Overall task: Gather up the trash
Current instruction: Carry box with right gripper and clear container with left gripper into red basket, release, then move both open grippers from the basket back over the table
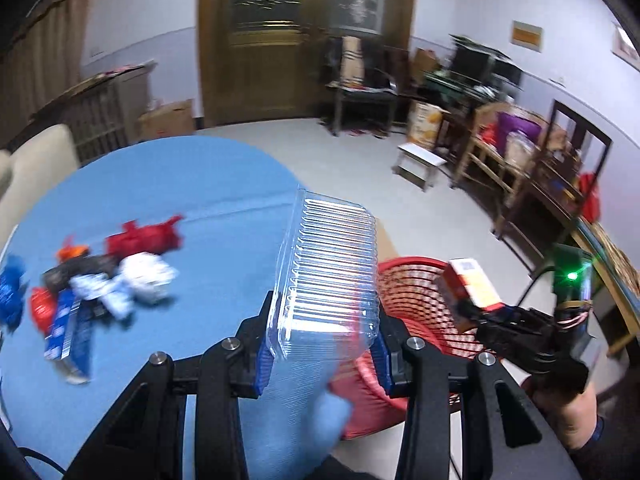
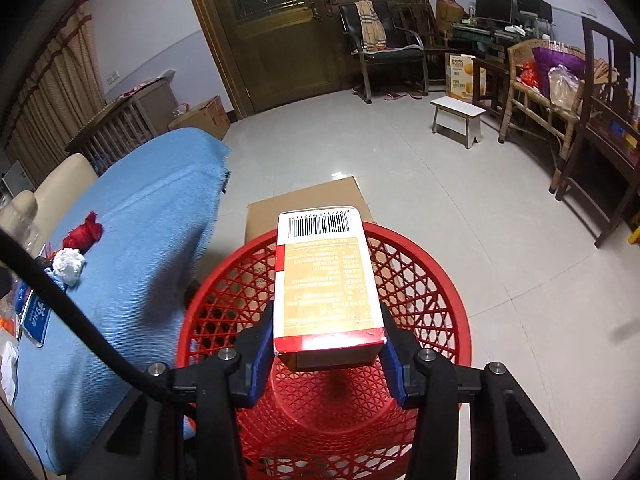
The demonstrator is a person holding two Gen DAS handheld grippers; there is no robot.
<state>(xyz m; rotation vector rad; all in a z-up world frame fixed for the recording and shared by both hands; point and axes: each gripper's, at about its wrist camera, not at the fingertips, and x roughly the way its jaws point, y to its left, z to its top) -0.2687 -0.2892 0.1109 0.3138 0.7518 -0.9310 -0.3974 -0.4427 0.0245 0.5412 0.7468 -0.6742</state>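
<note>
Indoors, trash collection under way beside a cloth-covered surface.
Left tongs [image 1: 322, 350]: clamped on a clear ribbed plastic clamshell container [image 1: 330, 276], blue pads pressing its two sides; the container juts forward past the edge of the surface, its far end over the floor.
Right tongs [image 2: 328, 354]: clamped on a small carton [image 2: 326, 280], red, white and tan with a barcode at its far end; the carton hangs directly above the mouth of the basket. From the left wrist camera the same carton [image 1: 470, 284] shows held over the basket's far rim by the right tongs [image 1: 466, 306].
Basket: a red plastic lattice basket [image 2: 432, 276] stands on the floor just beside the surface; its inside looks bare red as far as the carton and tongs let one see.
Surface: a blue cloth [image 2: 148, 216] covers it; a cluster of trash lies on it, well apart from the basket, including a crumpled white wad [image 1: 146, 278], a red crumpled wrapper [image 1: 142, 238] and a blue packet [image 1: 60, 322].
Behind the basket: a brown cardboard box [image 2: 308, 198] rests on the pale tiled floor [image 2: 460, 184].
Image quality: the left view is motion-blurred, so the smaller trash pieces cannot be told apart.
</note>
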